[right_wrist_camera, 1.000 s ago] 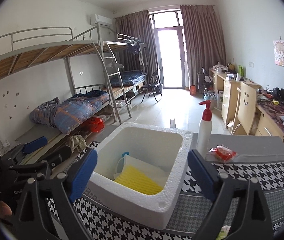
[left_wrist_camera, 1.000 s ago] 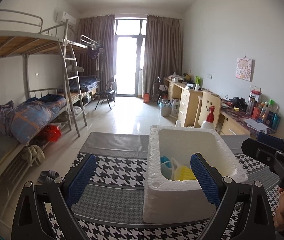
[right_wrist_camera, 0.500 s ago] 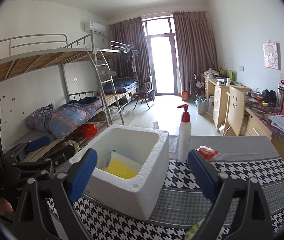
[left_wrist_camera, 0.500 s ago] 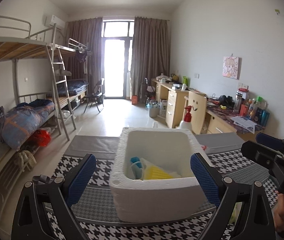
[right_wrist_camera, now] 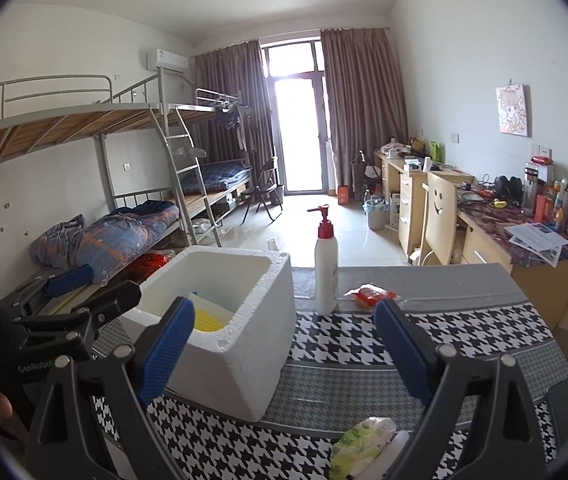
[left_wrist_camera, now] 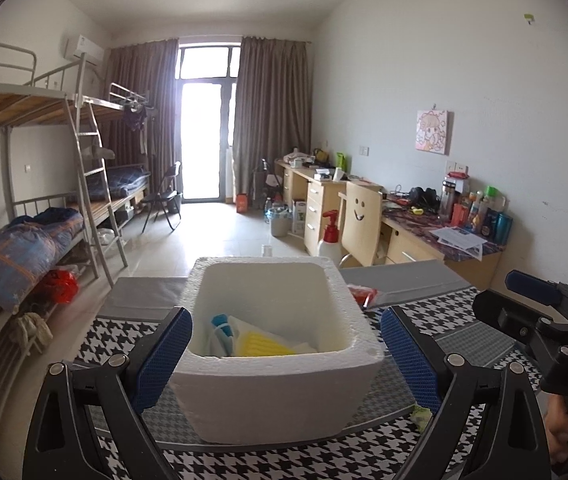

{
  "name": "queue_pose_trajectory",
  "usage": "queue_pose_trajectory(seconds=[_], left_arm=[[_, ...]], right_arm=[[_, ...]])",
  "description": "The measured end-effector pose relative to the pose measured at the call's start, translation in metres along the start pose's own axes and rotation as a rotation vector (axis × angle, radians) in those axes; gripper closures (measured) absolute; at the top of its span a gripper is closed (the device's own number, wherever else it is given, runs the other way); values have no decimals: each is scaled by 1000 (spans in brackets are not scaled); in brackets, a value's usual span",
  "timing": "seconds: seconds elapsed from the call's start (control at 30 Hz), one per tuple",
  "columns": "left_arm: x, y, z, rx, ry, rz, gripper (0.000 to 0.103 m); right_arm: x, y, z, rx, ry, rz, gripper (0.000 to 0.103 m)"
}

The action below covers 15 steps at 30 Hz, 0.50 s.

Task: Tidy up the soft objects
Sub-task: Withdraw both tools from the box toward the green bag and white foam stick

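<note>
A white foam box (left_wrist_camera: 279,364) stands on the houndstooth table cloth (left_wrist_camera: 460,316). It holds a yellow sponge (left_wrist_camera: 259,345), a blue-and-white item (left_wrist_camera: 221,326) and white sheets. My left gripper (left_wrist_camera: 284,360) is open and empty, its fingers on either side of the box's near end. My right gripper (right_wrist_camera: 284,352) is open and empty, to the right of the box (right_wrist_camera: 227,332). A green-and-white soft pack (right_wrist_camera: 358,442) lies on the cloth just below it. A red packet (right_wrist_camera: 370,294) lies at the back of the table.
A white pump bottle with a red top (right_wrist_camera: 326,268) stands right of the box at the table's back. Bunk beds with bedding (right_wrist_camera: 119,236) line the left wall. Desks and a chair (right_wrist_camera: 440,216) line the right wall.
Both views have swung right. The box now sits centred between my left fingers and has slid to the left in the right wrist view, where the green pack has come into sight.
</note>
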<state>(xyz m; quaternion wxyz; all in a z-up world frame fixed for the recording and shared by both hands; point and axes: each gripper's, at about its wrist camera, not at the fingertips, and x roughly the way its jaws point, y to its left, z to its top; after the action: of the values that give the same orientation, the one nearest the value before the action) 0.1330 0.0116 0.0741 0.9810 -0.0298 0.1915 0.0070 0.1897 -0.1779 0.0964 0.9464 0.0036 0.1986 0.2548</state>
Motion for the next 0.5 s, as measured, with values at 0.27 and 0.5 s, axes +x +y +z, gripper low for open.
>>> queue_pose_trajectory(seconds=[0.27,0.5], left_arm=[[-1,-15,-1,18,1,-43,6],[0,-29,-5,34,10,-75,6]], right_arm=[[-14,-10,-9,15,-8,-46,9],[-23,-23,-16,49,-10,-84,9]])
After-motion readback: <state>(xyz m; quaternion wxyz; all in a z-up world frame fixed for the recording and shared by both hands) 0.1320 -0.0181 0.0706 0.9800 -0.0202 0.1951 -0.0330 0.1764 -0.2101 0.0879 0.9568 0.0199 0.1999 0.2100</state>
